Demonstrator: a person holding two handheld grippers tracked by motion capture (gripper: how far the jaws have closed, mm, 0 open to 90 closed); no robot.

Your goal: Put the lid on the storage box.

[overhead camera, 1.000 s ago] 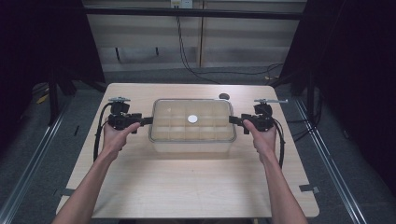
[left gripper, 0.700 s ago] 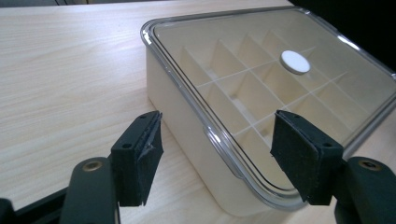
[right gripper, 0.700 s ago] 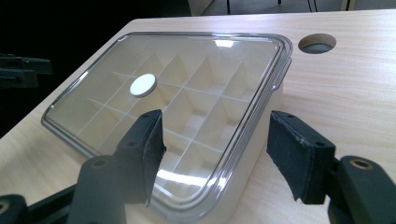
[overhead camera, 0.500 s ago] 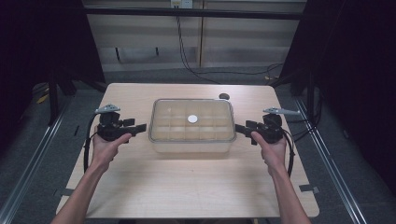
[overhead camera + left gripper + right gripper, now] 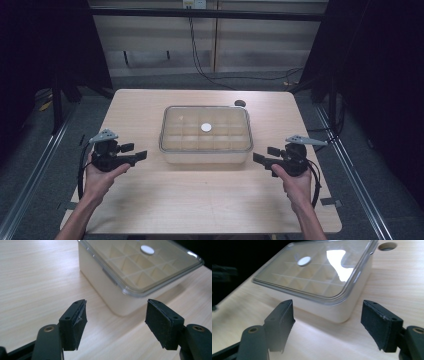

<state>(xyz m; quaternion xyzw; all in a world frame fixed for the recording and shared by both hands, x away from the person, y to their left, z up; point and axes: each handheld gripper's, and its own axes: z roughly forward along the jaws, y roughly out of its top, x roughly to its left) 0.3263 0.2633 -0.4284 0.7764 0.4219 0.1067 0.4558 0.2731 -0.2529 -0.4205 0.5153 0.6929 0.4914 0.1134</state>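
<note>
Black grippers [image 5: 137,156] (grey top plates), black cables, bare forearms

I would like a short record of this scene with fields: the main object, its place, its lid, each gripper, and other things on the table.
main object: lidded box with a grid of compartments inside
place: middle of the wooden table, resting flat
lid: clear, closed, with a white round disc at its centre
left gripper: open, apart from the box, holding nothing
right gripper: open, jaws just opened wider, apart from the box, holding nothing
other: round dark hole in the table behind the box
</note>
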